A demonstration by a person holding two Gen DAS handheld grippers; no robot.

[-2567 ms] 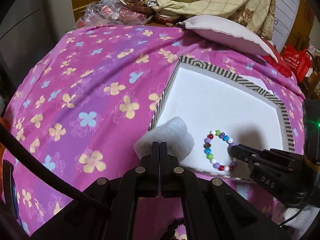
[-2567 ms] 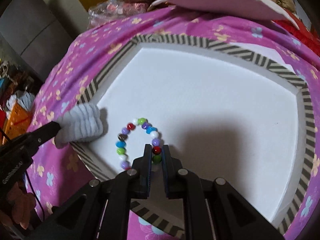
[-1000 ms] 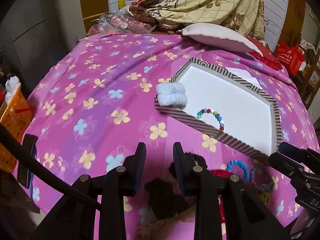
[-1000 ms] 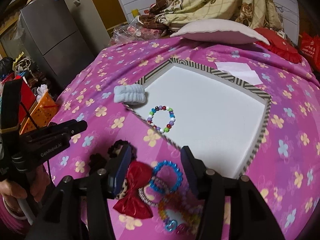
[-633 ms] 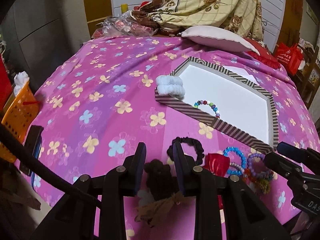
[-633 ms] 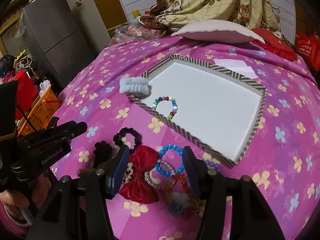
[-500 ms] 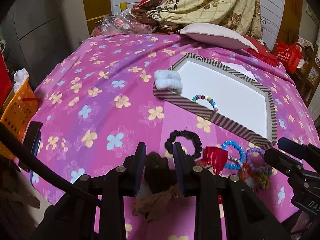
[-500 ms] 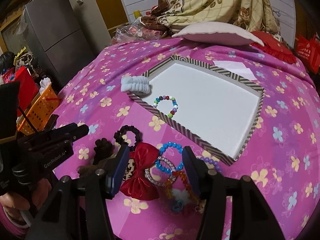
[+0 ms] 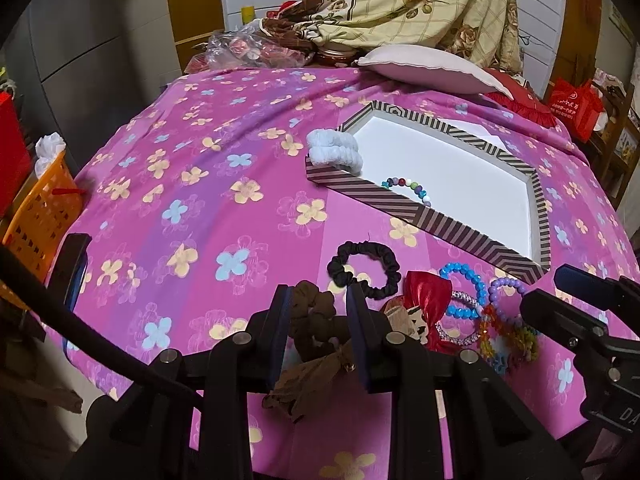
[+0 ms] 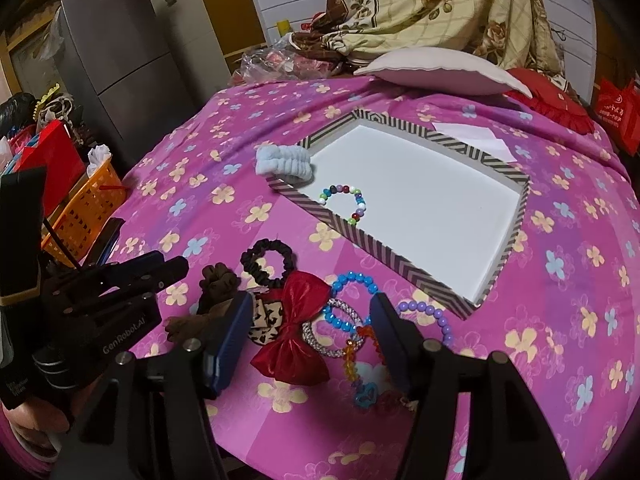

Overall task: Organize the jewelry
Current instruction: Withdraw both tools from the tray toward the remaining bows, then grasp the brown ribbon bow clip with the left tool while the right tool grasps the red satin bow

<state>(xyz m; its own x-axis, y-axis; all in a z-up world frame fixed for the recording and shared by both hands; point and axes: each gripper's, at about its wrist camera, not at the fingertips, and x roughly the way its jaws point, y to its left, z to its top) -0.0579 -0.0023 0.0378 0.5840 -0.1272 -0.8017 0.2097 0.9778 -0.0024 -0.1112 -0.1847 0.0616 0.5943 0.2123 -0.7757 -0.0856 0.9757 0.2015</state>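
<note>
The striped tray [image 9: 400,204] [image 10: 360,236] holds a multicolour bead bracelet [image 9: 408,188] [image 10: 344,204]. A light blue scrunchie [image 9: 334,152] [image 10: 284,162] rests on its left corner. My left gripper [image 9: 318,316] [image 10: 174,263] is open above a brown scrunchie [image 9: 316,312] [image 10: 218,280], clear of it. My right gripper [image 10: 308,320] [image 9: 544,288] hovers over a red bow [image 10: 296,332] [image 9: 426,292], its jaws opening with nothing pressed between them. Beside the bow lie a black scrunchie [image 9: 364,268] [image 10: 268,262], a blue bead bracelet [image 10: 348,292] and a purple one [image 10: 428,316].
A pink flowered cloth [image 9: 200,184] covers the bed. At the far side lie a pale pillow [image 9: 428,68], a blanket and a white paper [image 10: 472,136]. An orange basket [image 10: 84,200] and a grey fridge [image 10: 120,60] stand left. A dark phone [image 9: 72,268] lies near the left edge.
Both grippers have let go and drawn back from the tray to the pile at the near edge. The blue scrunchie and bead bracelet stay at the tray. The right jaws have widened.
</note>
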